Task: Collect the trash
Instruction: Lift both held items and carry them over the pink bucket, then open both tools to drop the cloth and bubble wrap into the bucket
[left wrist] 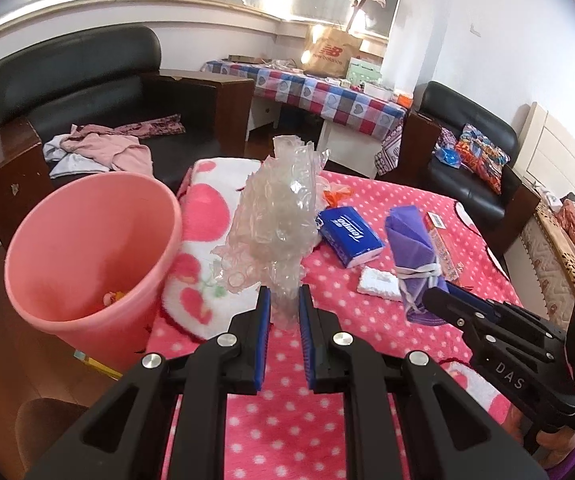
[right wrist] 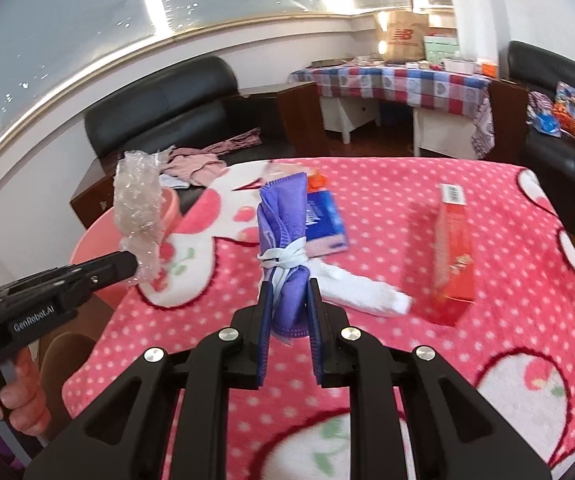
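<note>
Two jaws clench trash: left, crumpled clear plastic wrap [left wrist: 275, 216]; right, tied purple mask [right wrist: 285, 240].

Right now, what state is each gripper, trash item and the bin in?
left gripper: shut on bubble wrap, held upright.
right gripper: shut on purple mask, rolled, tied.
pink bin: upright, open, nearly empty.
tissue pack: lying on blanket.
red box: lying flat.
</note>
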### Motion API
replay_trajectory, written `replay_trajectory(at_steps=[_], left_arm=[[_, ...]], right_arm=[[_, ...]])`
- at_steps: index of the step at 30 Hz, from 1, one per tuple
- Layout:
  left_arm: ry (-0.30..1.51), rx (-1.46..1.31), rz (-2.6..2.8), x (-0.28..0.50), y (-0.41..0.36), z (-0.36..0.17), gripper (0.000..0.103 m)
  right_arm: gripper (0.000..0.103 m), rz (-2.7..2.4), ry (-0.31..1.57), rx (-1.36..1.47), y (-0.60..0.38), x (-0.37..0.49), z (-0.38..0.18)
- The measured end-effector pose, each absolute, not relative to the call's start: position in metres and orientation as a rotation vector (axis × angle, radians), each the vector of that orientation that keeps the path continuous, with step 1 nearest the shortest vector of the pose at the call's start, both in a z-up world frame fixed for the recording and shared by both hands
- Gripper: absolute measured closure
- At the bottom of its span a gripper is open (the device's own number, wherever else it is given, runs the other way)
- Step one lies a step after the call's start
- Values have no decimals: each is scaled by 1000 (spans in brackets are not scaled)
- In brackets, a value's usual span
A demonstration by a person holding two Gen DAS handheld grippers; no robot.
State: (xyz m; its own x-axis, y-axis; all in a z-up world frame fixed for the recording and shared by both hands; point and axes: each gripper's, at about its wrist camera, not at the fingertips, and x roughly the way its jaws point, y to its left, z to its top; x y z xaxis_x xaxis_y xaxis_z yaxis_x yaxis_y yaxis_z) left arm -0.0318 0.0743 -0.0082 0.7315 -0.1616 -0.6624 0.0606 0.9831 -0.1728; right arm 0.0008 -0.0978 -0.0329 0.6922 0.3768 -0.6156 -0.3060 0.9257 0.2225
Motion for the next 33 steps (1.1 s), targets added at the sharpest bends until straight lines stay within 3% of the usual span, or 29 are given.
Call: replay_trajectory(at_steps=[18, 33], left_arm=[[664, -227, 79, -56, 166, 7, 90], [723, -260, 197, -31, 224, -4, 90]], right_arm=[[86, 601, 670, 7, 14, 23, -2], [86, 717, 771, -35, 102, 61, -6]])
